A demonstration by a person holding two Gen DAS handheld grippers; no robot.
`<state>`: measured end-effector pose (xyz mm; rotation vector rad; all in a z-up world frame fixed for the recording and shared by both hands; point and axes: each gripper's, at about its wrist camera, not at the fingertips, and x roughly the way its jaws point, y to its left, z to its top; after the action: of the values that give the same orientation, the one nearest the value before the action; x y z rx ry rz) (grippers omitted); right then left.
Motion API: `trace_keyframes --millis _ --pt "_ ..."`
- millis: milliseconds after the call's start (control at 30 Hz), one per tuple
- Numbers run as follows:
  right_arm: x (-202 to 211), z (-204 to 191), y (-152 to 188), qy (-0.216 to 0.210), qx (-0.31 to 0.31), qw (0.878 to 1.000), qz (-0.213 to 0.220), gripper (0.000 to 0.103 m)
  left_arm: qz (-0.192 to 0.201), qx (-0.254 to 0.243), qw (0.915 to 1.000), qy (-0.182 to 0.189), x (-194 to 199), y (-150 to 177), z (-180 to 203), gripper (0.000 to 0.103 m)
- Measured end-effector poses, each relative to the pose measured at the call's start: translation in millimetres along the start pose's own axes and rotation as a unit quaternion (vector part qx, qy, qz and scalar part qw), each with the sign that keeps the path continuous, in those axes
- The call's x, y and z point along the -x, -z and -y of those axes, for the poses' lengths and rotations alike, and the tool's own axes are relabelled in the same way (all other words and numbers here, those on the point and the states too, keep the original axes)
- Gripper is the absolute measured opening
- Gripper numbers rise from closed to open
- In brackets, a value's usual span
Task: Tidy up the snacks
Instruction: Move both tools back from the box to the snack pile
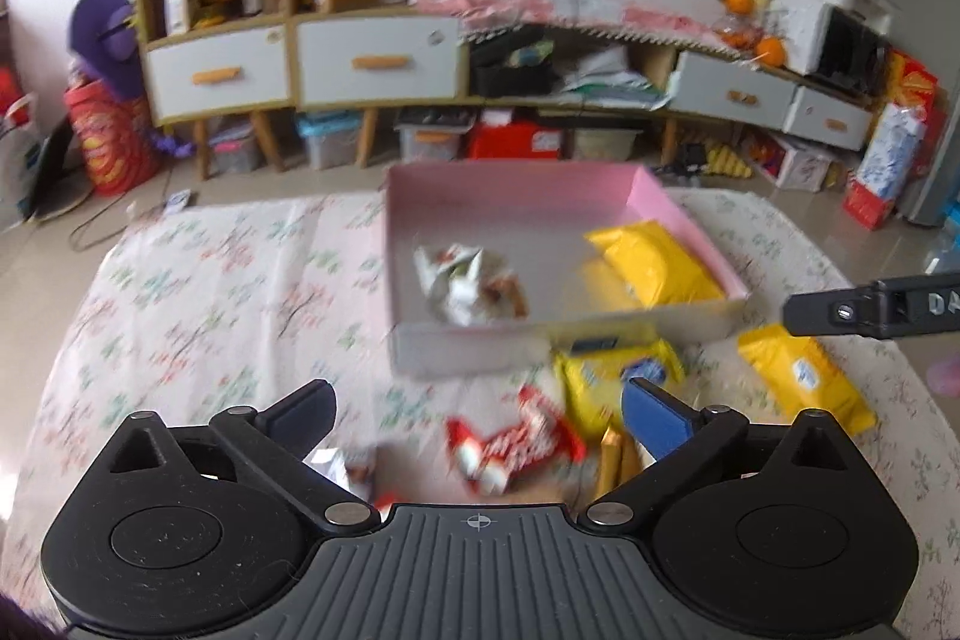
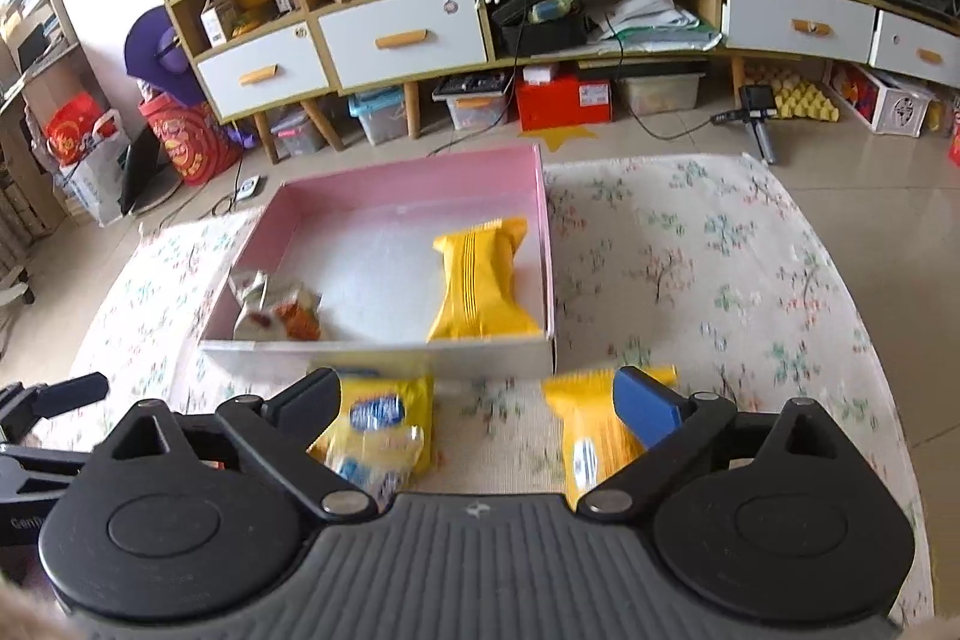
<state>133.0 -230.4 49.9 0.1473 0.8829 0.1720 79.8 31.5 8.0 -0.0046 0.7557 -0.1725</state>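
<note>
A shallow box [image 2: 384, 349] sits on a cloth-covered table [image 2: 720, 280]. Inside it lie two snack packets [image 2: 480, 274] — one left, one right. More packets [image 2: 378, 424] lie on the cloth before the box — cabinets [image 2: 408, 34] stand behind.

Left gripper [image 1: 477, 415] jaws spread wide, empty, angled downward, right gripper [image 2: 477, 397] alongside, likewise wide, empty, tilted down
</note>
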Motion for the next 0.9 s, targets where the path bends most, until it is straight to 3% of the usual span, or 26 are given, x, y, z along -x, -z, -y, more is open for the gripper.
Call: trace_keyframes --millis 200,500,733,900 --pt "5 -2 19 -0.006 0.007 1.000 -0.013 0.101 -0.040 0.052 0.9975 -0.023 8 21 -22 0.102" --pt "4 8 42 -0.012 -0.019 0.999 -0.044 0.101 -0.117 0.070 0.9896 -0.046 8 56 -29 0.102" --pt "-6 10 56 0.004 -0.009 0.997 -0.083 0.101 -0.125 0.095 0.9873 -0.025 8 64 -27 0.102" --pt "-12 4 62 -0.004 -0.004 0.995 -0.103 0.100 -0.125 0.101 0.9864 -0.034 1 65 -21 0.100"
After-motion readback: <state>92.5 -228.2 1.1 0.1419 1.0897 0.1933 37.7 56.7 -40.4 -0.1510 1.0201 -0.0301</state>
